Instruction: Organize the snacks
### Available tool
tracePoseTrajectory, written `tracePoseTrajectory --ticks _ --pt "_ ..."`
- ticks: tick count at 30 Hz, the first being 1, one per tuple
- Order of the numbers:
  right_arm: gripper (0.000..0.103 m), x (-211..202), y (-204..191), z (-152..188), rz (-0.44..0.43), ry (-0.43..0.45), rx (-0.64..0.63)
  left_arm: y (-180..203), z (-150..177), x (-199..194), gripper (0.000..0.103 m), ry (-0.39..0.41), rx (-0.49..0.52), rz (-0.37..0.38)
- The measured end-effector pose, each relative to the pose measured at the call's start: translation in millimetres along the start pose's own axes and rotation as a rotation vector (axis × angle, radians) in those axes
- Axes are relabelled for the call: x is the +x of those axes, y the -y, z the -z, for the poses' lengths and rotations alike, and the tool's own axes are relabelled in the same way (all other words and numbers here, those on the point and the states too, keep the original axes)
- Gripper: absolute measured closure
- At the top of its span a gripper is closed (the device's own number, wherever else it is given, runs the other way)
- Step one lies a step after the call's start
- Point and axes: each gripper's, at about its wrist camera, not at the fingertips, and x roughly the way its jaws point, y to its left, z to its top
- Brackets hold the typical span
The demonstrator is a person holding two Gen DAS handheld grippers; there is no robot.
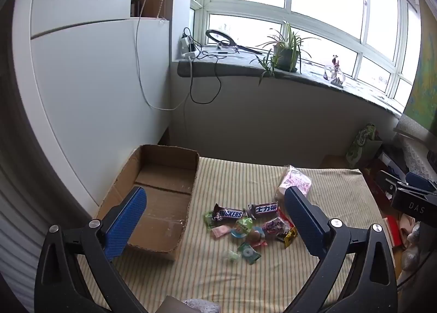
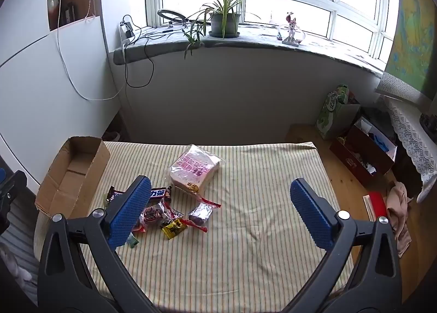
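Both grippers, left gripper (image 1: 215, 214) and right gripper (image 2: 221, 209), hover with fingers spread wide, empty, over snacks (image 1: 245, 227) beside a cardboard box (image 1: 161, 198).

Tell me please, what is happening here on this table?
A person holds two grippers above a striped tablecloth. Both the left gripper and the right gripper are open and hold nothing. A pile of snacks lies beside an empty cardboard box. No snack is in the box yet.
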Motion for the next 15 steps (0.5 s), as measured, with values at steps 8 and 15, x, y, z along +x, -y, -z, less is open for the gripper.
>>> tracePoseTrajectory --ticks 8,15 --pt "0.0 -1.0 -3.4 2.5 -0.006 0.022 0.001 0.5 2.3 0.4 0.002 0.013 0.0 0.006" --pt "0.0 0.6 -2.0 3.4 -0.005 0.028 0.003 5.7 0.7 -0.1 0.002 0.002 -0.002 -0.016"
